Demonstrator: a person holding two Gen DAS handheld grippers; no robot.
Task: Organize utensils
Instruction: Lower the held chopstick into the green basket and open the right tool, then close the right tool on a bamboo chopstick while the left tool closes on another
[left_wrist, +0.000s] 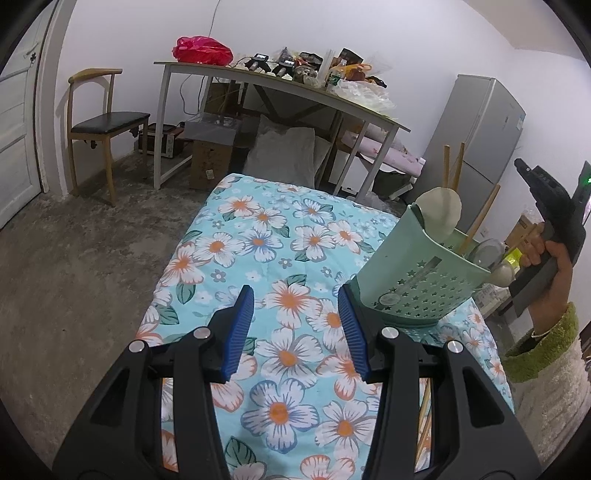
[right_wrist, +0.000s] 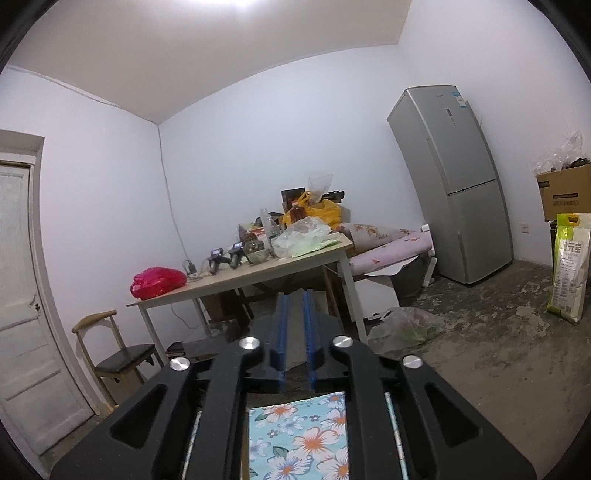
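Note:
A pale green perforated utensil holder (left_wrist: 417, 280) stands on the floral tablecloth (left_wrist: 280, 258) at the right. It holds wooden chopsticks (left_wrist: 480, 218), a pale spoon (left_wrist: 443, 210) and other utensils. My left gripper (left_wrist: 297, 295) is open and empty, low over the cloth, its right finger close beside the holder's base. My right gripper (right_wrist: 295, 299) is raised and points at the room; its blue pads stand nearly together with a narrow gap and nothing between them. Its body shows held in a hand at the right of the left wrist view (left_wrist: 554, 210).
A cluttered long table (left_wrist: 280, 85) stands behind, with a wooden chair (left_wrist: 103, 122) to its left and a grey fridge (right_wrist: 454, 184) to its right. Boxes and bags lie on the concrete floor. A rice bag (right_wrist: 569, 266) stands at far right.

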